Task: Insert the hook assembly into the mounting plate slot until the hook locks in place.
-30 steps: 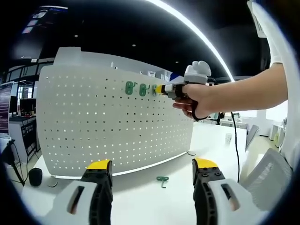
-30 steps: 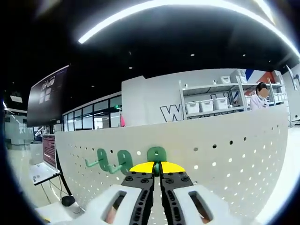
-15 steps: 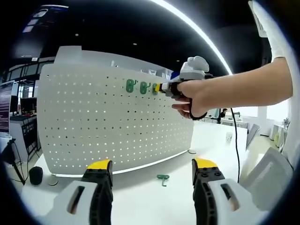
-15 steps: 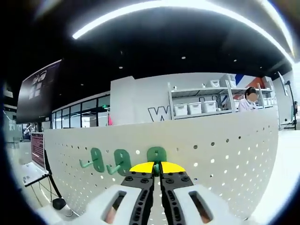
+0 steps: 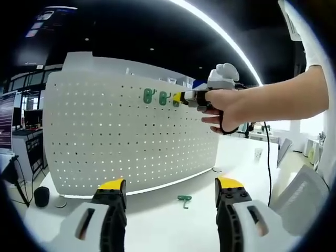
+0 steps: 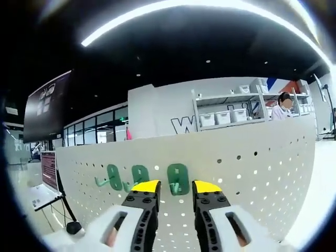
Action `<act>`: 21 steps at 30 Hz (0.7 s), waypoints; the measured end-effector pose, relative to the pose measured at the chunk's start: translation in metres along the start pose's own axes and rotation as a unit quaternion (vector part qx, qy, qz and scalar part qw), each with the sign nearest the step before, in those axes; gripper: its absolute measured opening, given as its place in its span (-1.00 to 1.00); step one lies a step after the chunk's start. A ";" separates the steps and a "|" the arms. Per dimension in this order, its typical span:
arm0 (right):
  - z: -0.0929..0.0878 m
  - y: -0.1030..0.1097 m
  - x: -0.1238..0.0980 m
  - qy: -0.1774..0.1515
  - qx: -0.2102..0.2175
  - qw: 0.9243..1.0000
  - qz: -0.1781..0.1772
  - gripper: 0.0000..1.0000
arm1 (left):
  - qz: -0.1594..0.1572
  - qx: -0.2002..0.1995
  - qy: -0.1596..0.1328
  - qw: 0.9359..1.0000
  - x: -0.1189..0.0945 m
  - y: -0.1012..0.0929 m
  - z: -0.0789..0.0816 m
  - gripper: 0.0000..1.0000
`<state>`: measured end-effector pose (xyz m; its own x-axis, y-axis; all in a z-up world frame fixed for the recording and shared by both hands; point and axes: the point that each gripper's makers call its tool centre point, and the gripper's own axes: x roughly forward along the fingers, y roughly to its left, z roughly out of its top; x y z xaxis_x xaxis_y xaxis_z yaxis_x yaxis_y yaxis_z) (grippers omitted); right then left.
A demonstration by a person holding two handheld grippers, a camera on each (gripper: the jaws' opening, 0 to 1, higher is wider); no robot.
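- The white pegboard [image 5: 126, 139] stands upright on the white table [image 5: 173, 220], so its holes face the person and a hook can be pushed in straight.
- Three green hooks sit in a row near the pegboard's top edge; the third hook [image 6: 178, 178], the one nearest the right gripper [image 6: 176, 190], appears seated in its holes, judging by how flat its plate lies against the board.
- The right gripper's yellow-tipped jaws stand parted by a narrow gap on either side of that hook, holding nothing; whether a pad touches the hook cannot be told.
- In the left gripper view, the person's hand [image 5: 226, 107] holds that gripper level at the row.
- A spare green hook [image 5: 184, 200] lies on the table just in front of the pegboard's base.
- The left gripper [image 5: 170, 185] hovers low before the pegboard, jaws wide apart and empty, presumably kept clear.
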<state>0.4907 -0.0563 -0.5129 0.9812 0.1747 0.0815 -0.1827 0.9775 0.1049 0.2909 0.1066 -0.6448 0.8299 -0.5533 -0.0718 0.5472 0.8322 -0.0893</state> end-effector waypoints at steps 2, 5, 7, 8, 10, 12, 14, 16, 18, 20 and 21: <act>-0.001 -0.001 -0.001 0.002 -0.004 1.000 0.005 -0.53 | 0.000 0.000 -0.002 1.000 0.000 0.000 0.001 0.43; 0.000 -0.005 -0.002 0.003 0.000 1.000 0.006 -0.52 | 0.000 -0.001 -0.004 1.000 0.000 -0.001 0.002 0.43; 0.001 -0.004 -0.003 0.003 -0.006 1.000 0.008 -0.52 | 0.000 -0.001 -0.003 1.000 0.000 0.000 0.002 0.43; 0.001 -0.004 -0.003 0.004 -0.006 1.000 0.010 -0.53 | 0.001 0.000 -0.003 1.000 0.000 0.000 0.002 0.43; 0.001 -0.002 -0.004 0.003 -0.001 1.000 0.020 -0.54 | 0.001 -0.001 -0.004 1.000 0.000 0.000 0.002 0.43; 0.002 0.002 -0.008 0.001 -0.010 0.999 0.038 -0.53 | 0.002 -0.001 -0.004 1.000 -0.001 0.001 0.002 0.43; 0.002 0.003 -0.012 -0.001 -0.002 0.998 0.055 -0.52 | 0.001 -0.002 -0.006 1.000 -0.001 0.000 0.003 0.43; 0.000 0.006 -0.016 0.002 -0.001 0.997 0.078 -0.51 | 0.001 -0.002 -0.005 1.000 -0.001 0.001 0.003 0.43; 0.000 0.005 -0.020 -0.001 -0.004 0.996 0.088 -0.48 | 0.001 -0.002 -0.005 1.000 -0.001 0.000 0.002 0.44; 0.000 0.006 -0.026 -0.004 -0.001 0.995 0.103 -0.43 | -0.001 -0.002 -0.004 1.000 0.000 -0.001 0.002 0.44; 0.000 0.009 -0.028 -0.007 -0.004 0.993 0.114 -0.44 | -0.002 -0.002 -0.003 1.000 0.000 -0.001 0.001 0.44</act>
<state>0.4619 -0.0527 -0.5139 0.9132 0.3909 0.1151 -0.4002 0.9135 0.0735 0.2903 0.1057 -0.6434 0.8288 -0.5558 -0.0651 0.5494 0.8303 -0.0939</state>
